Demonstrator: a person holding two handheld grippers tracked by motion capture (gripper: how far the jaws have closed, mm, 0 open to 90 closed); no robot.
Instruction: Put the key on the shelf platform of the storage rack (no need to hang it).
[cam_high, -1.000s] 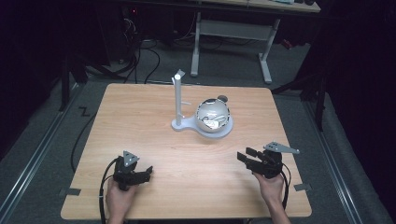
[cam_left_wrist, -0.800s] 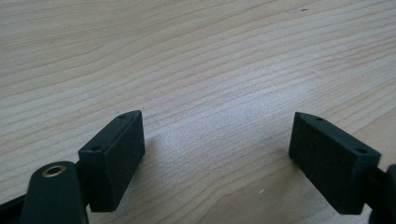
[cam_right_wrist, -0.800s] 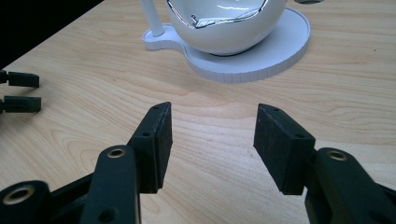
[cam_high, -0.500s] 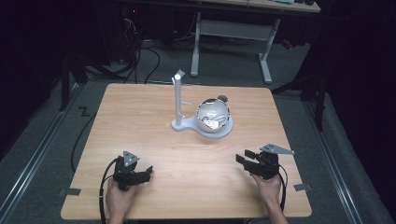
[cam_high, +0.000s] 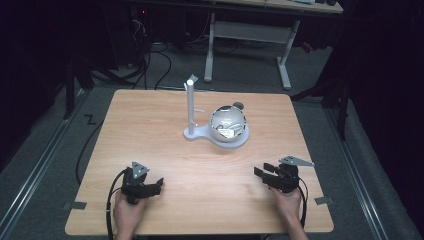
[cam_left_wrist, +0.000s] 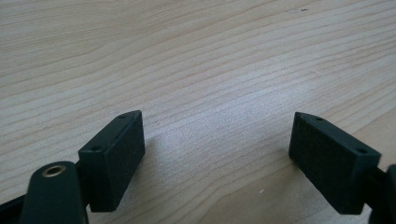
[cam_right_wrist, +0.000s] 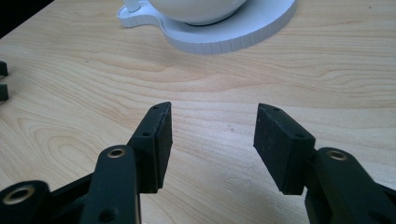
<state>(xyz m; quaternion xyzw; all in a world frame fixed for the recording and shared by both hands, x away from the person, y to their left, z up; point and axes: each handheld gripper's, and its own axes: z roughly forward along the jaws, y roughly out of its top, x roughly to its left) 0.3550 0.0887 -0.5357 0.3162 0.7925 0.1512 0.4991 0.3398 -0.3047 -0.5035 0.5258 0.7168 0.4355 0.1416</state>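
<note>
A light wooden table (cam_high: 165, 125) carries a white flat stand with a thin upright post (cam_high: 191, 107) near its far middle, and a shiny round ball (cam_high: 227, 123) sits on the stand's base. At the near left, the left gripper (cam_high: 159, 184) rests with jaws wide apart, holding nothing. At the near right, the right gripper (cam_high: 261, 171) points left, jaws also apart and empty.

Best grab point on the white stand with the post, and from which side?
Probably the upright post of the white stand, approached from the left, away from the shiny ball. The post is thin and bare; the flat base hugs the table, and the ball crowds its right.
</note>
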